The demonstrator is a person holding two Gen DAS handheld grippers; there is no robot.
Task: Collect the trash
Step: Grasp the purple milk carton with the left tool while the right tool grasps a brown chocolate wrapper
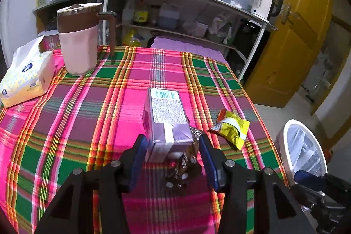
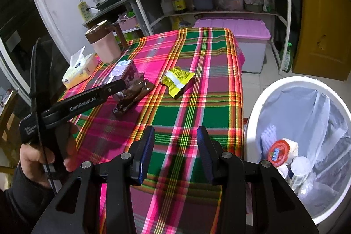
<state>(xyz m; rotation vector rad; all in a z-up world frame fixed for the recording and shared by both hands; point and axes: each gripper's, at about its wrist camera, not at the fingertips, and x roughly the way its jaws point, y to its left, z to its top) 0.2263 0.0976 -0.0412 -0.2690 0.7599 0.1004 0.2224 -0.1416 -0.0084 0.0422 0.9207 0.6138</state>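
Left gripper (image 1: 172,152) gapes around the purple carton (image 1: 166,118) and brown wrapper (image 1: 186,166) at frame centre; right gripper (image 2: 175,146) spread apart, holding nothing, beside the bin (image 2: 252,124) at lower right

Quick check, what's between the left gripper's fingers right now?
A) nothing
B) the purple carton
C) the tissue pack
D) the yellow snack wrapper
B: in the left wrist view the left gripper has its fingers on either side of the purple carton, not yet closed on it; the yellow snack wrapper lies apart to the right and the tissue pack sits far left.
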